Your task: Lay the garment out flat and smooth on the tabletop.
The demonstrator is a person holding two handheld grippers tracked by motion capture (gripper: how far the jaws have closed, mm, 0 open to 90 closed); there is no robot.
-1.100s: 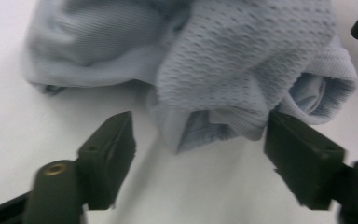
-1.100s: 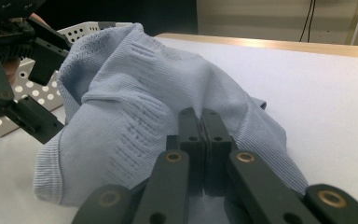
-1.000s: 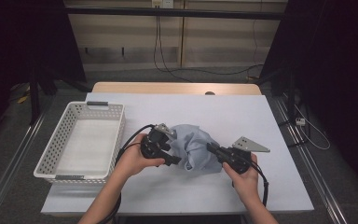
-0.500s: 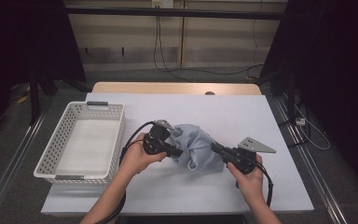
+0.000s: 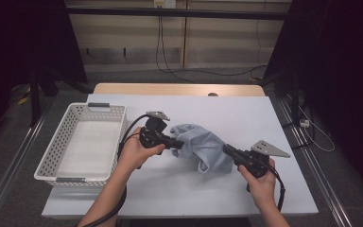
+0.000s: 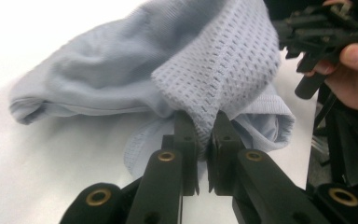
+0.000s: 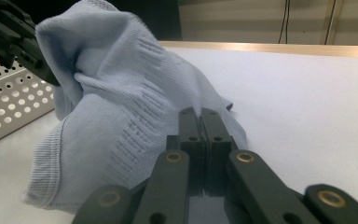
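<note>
The table [image 5: 264,123] is lit brightly from above, while the room around it is left very dark. In the left gripper view the table top is washed out to plain white by glare. Soft, small shadows are thrown under the pale blue cloth [image 5: 203,146]. The cloth's knit is seen sharply up close. The nearest parts of the black tongs [image 6: 204,140] are a little blurred, and the far background is blurred too.

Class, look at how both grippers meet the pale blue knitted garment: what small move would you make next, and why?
Probably draw the two grippers apart to spread it. The left gripper is shut on a fold of the pale blue knitted garment, the right gripper is shut on its opposite edge, and the cloth between them is bunched on the white table.
</note>
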